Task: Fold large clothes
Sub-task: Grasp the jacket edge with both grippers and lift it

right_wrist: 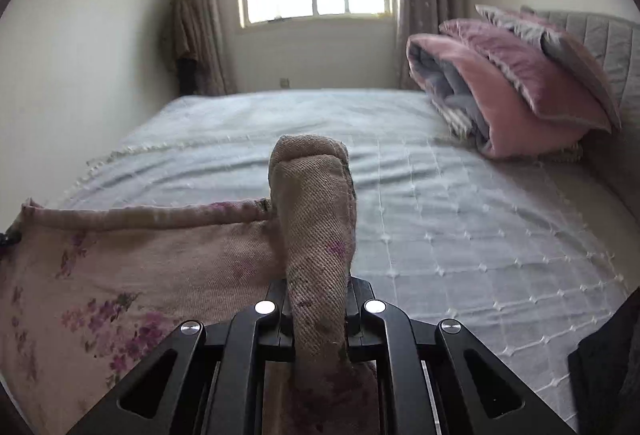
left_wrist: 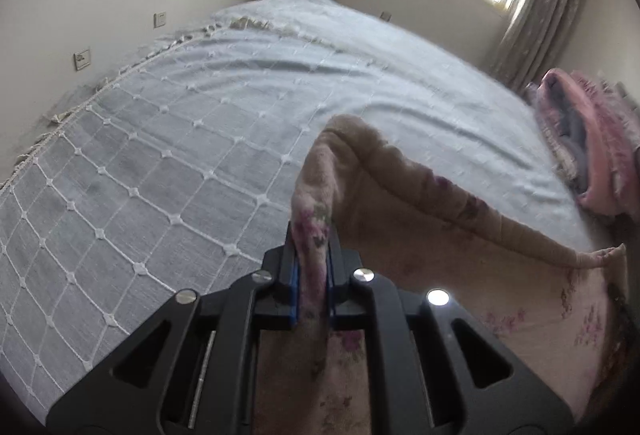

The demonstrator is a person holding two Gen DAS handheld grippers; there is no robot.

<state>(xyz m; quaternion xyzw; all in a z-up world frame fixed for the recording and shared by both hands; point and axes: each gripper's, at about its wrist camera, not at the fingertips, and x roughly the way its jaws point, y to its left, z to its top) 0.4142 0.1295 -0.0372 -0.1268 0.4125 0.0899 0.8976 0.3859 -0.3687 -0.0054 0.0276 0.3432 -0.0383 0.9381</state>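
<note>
A large beige cloth with purple flower print (left_wrist: 420, 219) is held up over the bed between both grippers. My left gripper (left_wrist: 313, 259) is shut on one corner of it; the corner sticks up past the fingers. In the right wrist view my right gripper (right_wrist: 318, 309) is shut on the other corner (right_wrist: 316, 211), which stands up in a thick roll. The cloth's top edge runs left from it (right_wrist: 140, 215) and its flowered face hangs below (right_wrist: 120, 295). The left gripper's tip shows as a dark bit at that view's far left edge.
The bed has a pale blue-grey cover with a white knotted grid (left_wrist: 160, 155) (right_wrist: 460, 219). A folded pink and grey quilt with pillows (right_wrist: 512, 83) (left_wrist: 588, 139) lies at the headboard end. Walls, a window and curtains stand beyond the bed. A dark object (right_wrist: 604, 375) is at lower right.
</note>
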